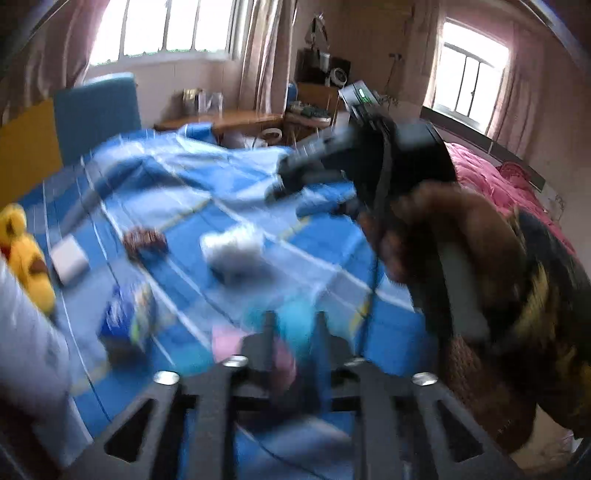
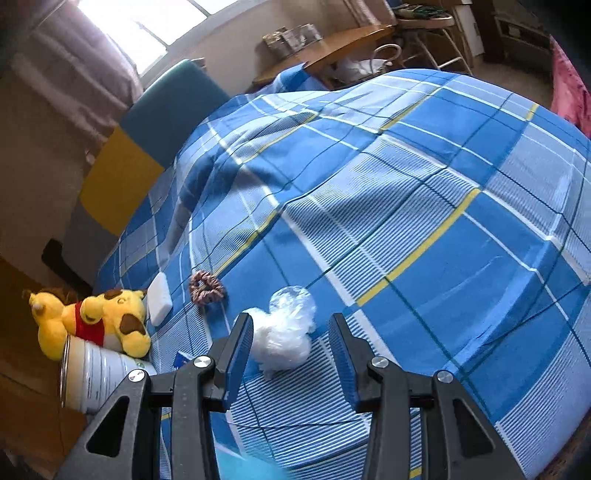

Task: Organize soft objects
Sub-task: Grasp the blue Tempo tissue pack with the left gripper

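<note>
My right gripper point(image 2: 291, 332) is open low over the blue plaid bedcover point(image 2: 424, 206), its blue pads on either side of a crumpled clear plastic bag point(image 2: 286, 332), not squeezing it. The left wrist view is blurred. There the bag point(image 1: 232, 251) lies mid-bed, with the right gripper point(image 1: 279, 186) above it in a person's hand point(image 1: 436, 236). My left gripper point(image 1: 295, 328) has its fingers apart, and a cyan and pink soft thing point(image 1: 295, 321) shows in the gap and beyond. A brown scrunchie point(image 2: 207, 288), a white pad point(image 2: 159, 299) and a yellow plush bear point(image 2: 96, 321) lie to the left.
A tin can point(image 2: 92, 380) lies on its side below the bear, and a blue packet point(image 2: 181, 360) sits beside it. A blue and yellow headboard point(image 2: 147, 129) stands at the bed's left end. A wooden desk point(image 2: 332, 48) and stool point(image 2: 424, 22) are behind, and pink bedding point(image 1: 498, 184) lies to the right.
</note>
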A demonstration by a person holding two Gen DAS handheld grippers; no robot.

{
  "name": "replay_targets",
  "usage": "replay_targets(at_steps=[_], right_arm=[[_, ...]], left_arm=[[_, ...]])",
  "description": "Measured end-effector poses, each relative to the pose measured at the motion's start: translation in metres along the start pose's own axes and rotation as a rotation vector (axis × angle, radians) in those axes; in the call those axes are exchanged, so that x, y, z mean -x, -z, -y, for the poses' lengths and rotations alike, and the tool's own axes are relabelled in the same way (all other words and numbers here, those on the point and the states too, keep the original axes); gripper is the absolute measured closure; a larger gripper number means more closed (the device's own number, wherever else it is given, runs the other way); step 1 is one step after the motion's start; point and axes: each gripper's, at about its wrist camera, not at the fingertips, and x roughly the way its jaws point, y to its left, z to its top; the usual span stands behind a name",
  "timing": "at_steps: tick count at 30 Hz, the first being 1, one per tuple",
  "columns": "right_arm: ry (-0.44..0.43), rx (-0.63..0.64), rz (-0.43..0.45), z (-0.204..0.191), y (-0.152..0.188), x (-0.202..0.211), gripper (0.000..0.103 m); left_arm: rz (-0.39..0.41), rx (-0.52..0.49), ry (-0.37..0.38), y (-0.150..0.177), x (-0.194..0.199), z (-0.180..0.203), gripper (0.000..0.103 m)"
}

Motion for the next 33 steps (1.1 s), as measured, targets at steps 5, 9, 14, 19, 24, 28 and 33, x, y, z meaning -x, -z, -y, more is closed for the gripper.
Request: replay_targets(at_steps=[5, 9, 14, 19, 24, 28, 33], right_arm=[[0.021, -0.003, -0.014, 0.001, 0.0, -0.005, 0.061], [0.041, 0.034, -0.022, -0.005, 0.002, -0.009, 0.061], [0.05, 0.041, -0.024, -0.007, 0.002, -0.01, 0.061], [0.034, 0.033, -0.038, -0.006, 0.002, -0.011, 0.06], [0.014, 0.038, -0.046, -0.008, 0.003, -0.012, 0.06], [0.004, 0.043, -0.053, -0.009, 0.004, -0.012, 0.06], [0.007, 0.054, -0.053, -0.011, 0.004, -0.013, 0.06]], left_arm=[[0.008, 0.181, -0.044, 0.026, 0.02, -0.02, 0.052], [-0.031, 0.327, -0.241, 0.034, 0.026, -0.063, 0.053], [-0.075, 0.4, -0.367, 0.021, 0.016, -0.11, 0.051], [-0.069, 0.344, -0.409, -0.007, -0.01, -0.123, 0.027], [-0.119, 0.244, -0.434, -0.027, -0.05, -0.133, 0.023], [-0.186, 0.233, -0.431, -0.023, -0.079, -0.147, 0.031], [-0.159, 0.281, -0.398, -0.014, -0.072, -0.143, 0.049]])
